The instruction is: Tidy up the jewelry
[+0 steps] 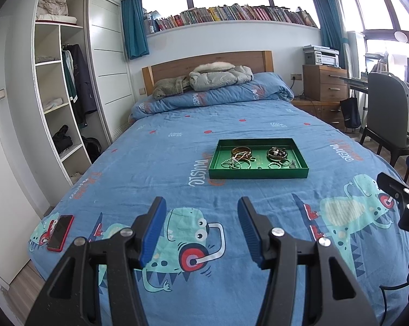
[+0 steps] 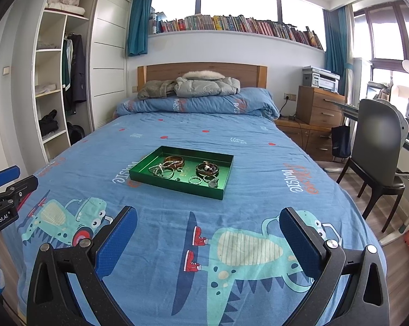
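A green tray (image 1: 256,172) lies on the blue bed cover, mid-bed; it also shows in the right wrist view (image 2: 177,188). It holds brown bangles (image 1: 241,151) (image 2: 174,160), a dark bead bracelet (image 1: 278,154) (image 2: 207,169), a pearl chain (image 1: 235,161) (image 2: 157,168) and several silver rings (image 1: 273,165) (image 2: 195,180). My left gripper (image 1: 201,232) is open and empty, above the cover short of the tray. My right gripper (image 2: 208,240) is open and empty, wider apart, also short of the tray.
A red phone (image 1: 60,232) lies at the bed's left front corner. A folded quilt and coats (image 1: 220,77) lie at the headboard. An open wardrobe (image 1: 60,95) stands left; a chair (image 2: 378,157), drawers and desk stand right.
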{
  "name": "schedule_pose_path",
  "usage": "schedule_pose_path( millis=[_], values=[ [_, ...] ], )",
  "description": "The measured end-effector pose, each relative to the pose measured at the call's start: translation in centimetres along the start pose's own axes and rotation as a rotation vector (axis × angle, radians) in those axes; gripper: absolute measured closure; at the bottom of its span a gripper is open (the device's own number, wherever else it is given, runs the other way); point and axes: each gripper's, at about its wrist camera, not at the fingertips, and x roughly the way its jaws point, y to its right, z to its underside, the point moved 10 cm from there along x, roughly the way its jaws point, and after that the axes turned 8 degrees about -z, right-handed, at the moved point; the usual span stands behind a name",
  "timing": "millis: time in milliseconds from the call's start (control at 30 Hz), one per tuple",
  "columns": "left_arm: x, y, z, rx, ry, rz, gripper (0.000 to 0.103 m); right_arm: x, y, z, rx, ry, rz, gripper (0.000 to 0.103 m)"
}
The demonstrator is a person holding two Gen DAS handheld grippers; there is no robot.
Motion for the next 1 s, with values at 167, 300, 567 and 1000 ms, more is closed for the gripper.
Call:
schedule_pose_path(
  millis=[167,300,567,1000],
  values=[
    [0.0,0.1,0.1,0.001,-0.002,0.000,0.050,-0.1,0.2,0.1,0.002,-0.001,0.002,0.000],
    [0.2,0.4,0.5,0.005,-0.012,0.000,0.050,-0.1,0.2,0.2,0.002,-0.001,0.003,0.000],
    [0.8,0.3,1.1,0.010,-0.057,-0.003,0.050,-0.3,0.5,0.4,0.003,-0.005,0.007,0.000],
    [1.0,0.2,1.4,0.017,-0.074,-0.002,0.050,-0.2,0.5,0.6,0.004,-0.014,0.017,0.000]
  ],
)
